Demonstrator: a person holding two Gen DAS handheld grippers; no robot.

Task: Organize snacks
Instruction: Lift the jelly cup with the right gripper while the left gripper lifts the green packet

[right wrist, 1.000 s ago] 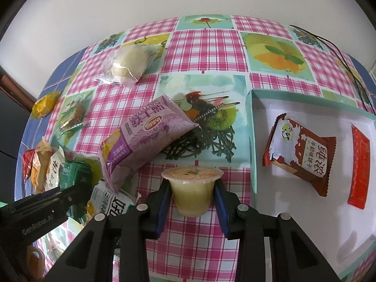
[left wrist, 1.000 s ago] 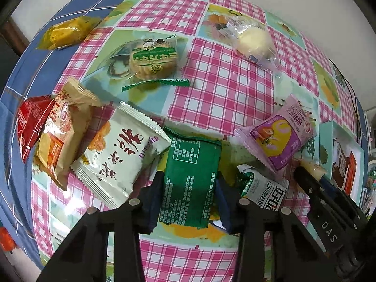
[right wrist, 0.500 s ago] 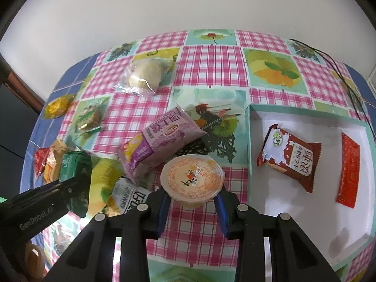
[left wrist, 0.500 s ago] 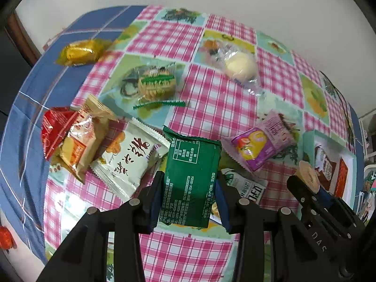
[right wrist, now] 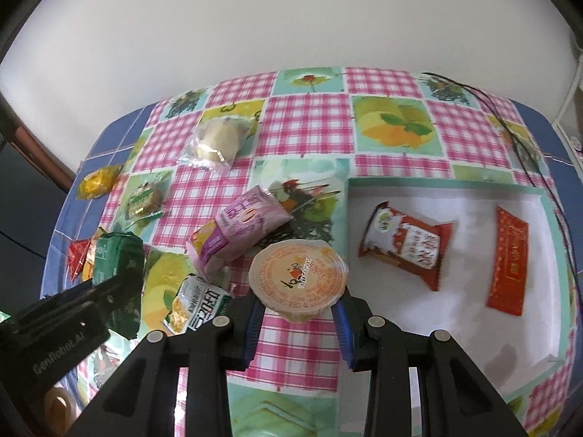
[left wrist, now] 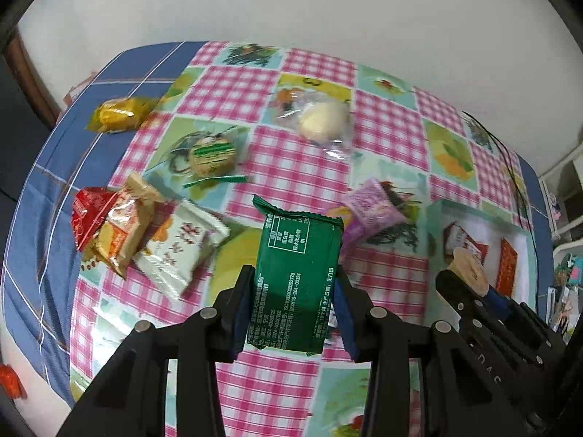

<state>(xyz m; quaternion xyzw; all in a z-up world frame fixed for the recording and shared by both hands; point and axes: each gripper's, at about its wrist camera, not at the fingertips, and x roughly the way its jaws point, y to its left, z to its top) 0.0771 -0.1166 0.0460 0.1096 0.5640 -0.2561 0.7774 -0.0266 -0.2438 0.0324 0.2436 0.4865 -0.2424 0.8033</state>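
The left hand-held gripper (left wrist: 294, 296) is raised above the surface (left wrist: 320, 171), clamping a flat green foil snack packet (left wrist: 297, 276) upright. The right hand-held gripper (right wrist: 298, 315) grips a round orange-lidded jelly cup (right wrist: 298, 279) beside the teal-rimmed white tray (right wrist: 473, 331). On the surface to the left lie a white sachet (left wrist: 182, 247) and, farther off, a purple pouch (right wrist: 237, 231). The tray holds two red packets (right wrist: 408, 245).

"GenRobot.AI" reads in pale letters along the side of the left gripper (right wrist: 105, 291) in the right wrist view. The green packet (left wrist: 297, 276) carries small white print, with a code starting "SC1" just about legible. On the right gripper (left wrist: 470, 284) only "DAS" shows; the other wrappers' lettering is too blurred to read.
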